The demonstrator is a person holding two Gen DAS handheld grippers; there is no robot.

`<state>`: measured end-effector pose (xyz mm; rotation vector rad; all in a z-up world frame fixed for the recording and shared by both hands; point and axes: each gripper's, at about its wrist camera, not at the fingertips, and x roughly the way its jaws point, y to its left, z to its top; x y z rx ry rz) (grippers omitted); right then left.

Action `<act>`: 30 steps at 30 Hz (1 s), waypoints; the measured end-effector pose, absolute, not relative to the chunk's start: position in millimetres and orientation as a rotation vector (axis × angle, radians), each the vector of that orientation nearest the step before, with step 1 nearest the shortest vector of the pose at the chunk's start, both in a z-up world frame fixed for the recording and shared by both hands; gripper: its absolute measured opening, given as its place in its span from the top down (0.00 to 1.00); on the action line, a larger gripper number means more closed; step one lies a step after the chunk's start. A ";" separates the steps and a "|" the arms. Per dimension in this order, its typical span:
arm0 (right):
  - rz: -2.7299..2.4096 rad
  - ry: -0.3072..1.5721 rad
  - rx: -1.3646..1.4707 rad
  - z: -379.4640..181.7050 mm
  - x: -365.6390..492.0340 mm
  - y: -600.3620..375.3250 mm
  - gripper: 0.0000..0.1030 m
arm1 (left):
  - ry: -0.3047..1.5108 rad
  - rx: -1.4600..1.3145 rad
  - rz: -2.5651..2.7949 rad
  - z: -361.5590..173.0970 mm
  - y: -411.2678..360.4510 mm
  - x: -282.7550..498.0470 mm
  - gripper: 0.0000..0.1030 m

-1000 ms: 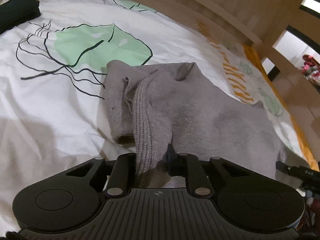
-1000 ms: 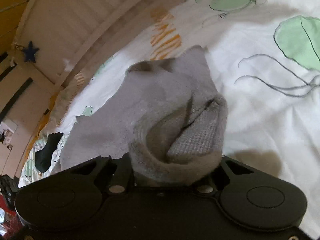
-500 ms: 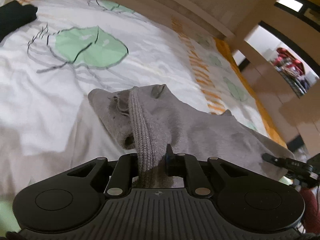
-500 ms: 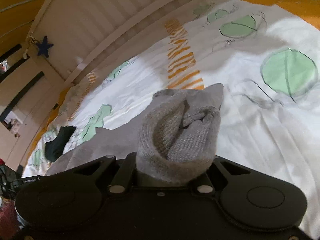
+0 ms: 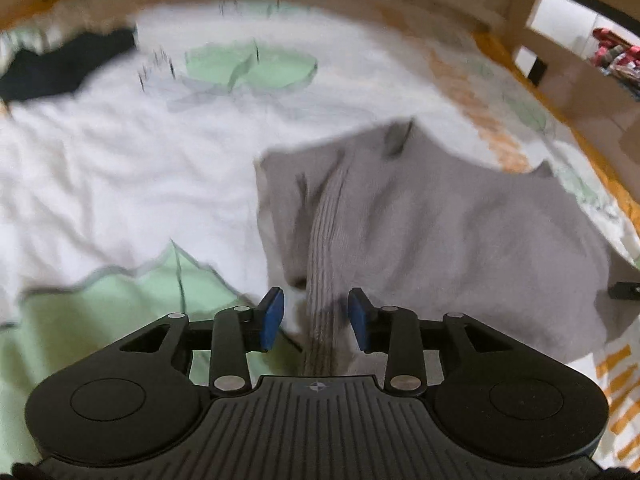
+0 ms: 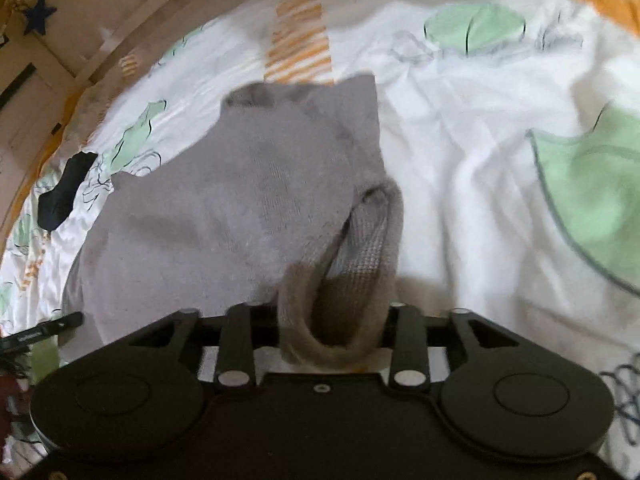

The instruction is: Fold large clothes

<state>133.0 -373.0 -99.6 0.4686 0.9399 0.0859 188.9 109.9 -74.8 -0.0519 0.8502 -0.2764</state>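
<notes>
A grey knit sweater lies partly folded on the white bedspread. Its ribbed hem runs down between the blue pads of my left gripper. The jaws are opening and there is a gap on each side of the cloth. In the right wrist view the sweater spreads to the left, and a rolled ribbed edge sags in a loop across my right gripper. Its jaws are opening too. The loop hides the pads.
The bedspread carries green leaf and orange stripe prints. One dark garment lies at the far left, and a dark piece shows at the bed's left side. A wooden bed frame rims the mattress. The other gripper's tip pokes in at the right.
Both grippers were shut on the sweater's ribbed edge and have now spread their jaws. Both moved across the bed, carrying the edge along, and the cloth now hangs slack.
</notes>
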 end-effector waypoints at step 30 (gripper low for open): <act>0.186 0.848 0.647 -109.9 185.3 -412.7 0.00 | 0.742 -0.178 -0.522 -80.6 -64.3 194.3 0.23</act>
